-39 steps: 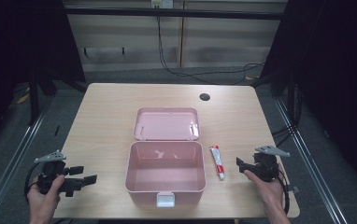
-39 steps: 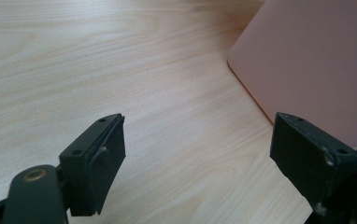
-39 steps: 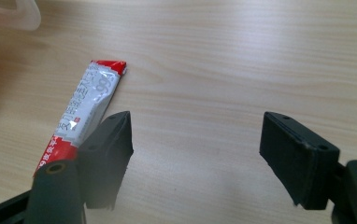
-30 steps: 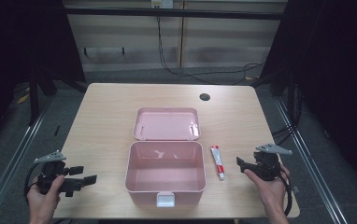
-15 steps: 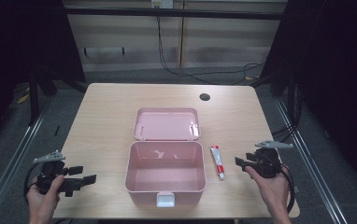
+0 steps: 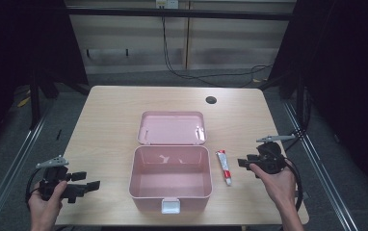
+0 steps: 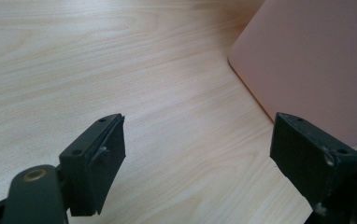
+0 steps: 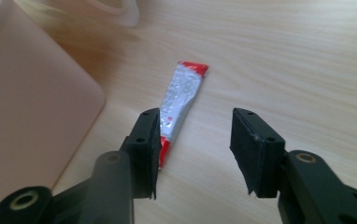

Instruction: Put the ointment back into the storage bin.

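Observation:
A pink box (image 6: 170, 178) stands open in the middle of the table, its lid (image 6: 172, 128) laid back flat behind it and its inside bare. A small white and red tube (image 6: 224, 166) lies on the table just right of the box. My right gripper (image 6: 243, 163) hovers open a little to the right of the tube, pointing at it; in the right gripper view the tube (image 8: 179, 102) lies just beyond the left jaw, with the box wall (image 8: 27, 107) at the left. My left gripper (image 6: 91, 185) is open and empty, left of the box (image 7: 317, 60).
A dark round hole (image 6: 211, 100) sits in the tabletop (image 6: 110, 120) at the back right. Cables trail from both grippers off the table's front edge. Dark floor and metal rails flank the table on both sides.
My right gripper has edged slightly left toward the tube. The left gripper, the box and the tube have stayed where they were.

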`<state>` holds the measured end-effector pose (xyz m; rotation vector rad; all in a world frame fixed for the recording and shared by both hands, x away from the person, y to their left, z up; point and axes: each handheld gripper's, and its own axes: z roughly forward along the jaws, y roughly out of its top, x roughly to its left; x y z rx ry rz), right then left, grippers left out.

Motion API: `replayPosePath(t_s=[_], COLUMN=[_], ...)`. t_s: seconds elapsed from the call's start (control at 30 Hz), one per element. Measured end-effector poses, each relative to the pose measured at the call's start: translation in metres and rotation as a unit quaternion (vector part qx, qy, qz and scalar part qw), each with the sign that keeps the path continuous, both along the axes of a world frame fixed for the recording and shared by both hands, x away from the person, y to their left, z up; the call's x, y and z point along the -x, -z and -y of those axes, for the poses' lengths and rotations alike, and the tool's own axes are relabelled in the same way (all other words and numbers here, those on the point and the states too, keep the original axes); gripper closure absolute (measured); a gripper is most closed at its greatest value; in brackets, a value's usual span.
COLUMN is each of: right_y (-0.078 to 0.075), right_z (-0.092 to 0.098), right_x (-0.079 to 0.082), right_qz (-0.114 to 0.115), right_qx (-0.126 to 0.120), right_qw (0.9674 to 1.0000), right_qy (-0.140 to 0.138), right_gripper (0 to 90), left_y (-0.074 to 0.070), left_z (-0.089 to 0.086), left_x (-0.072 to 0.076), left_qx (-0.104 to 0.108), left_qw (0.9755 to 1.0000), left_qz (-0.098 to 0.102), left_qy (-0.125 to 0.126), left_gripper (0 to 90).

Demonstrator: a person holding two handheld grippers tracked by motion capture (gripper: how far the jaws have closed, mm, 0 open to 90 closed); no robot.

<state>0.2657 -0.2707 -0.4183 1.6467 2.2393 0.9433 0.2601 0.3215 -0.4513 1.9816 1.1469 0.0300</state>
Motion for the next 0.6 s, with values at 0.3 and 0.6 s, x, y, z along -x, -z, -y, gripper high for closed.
replayPosePath(t_s=[0.3,0.6], right_y=[-0.003,0.000], right_z=[-0.012,-0.023], right_x=[-0.016,-0.027], right_qz=[-0.070,-0.122], right_qx=[0.009,0.030], right_qw=[0.9973,0.9913], right_qy=[-0.023,-0.039], right_gripper=[51.7,51.5], left_y=[0.000,0.000], left_z=[0.001,0.001], left_x=[0.000,0.000], left_qx=[0.000,0.002], left_qw=[1.0000,1.0000], left_qz=[-0.001,-0.002], left_qy=[-0.001,-0.003], left_gripper=[18.1,18.1])
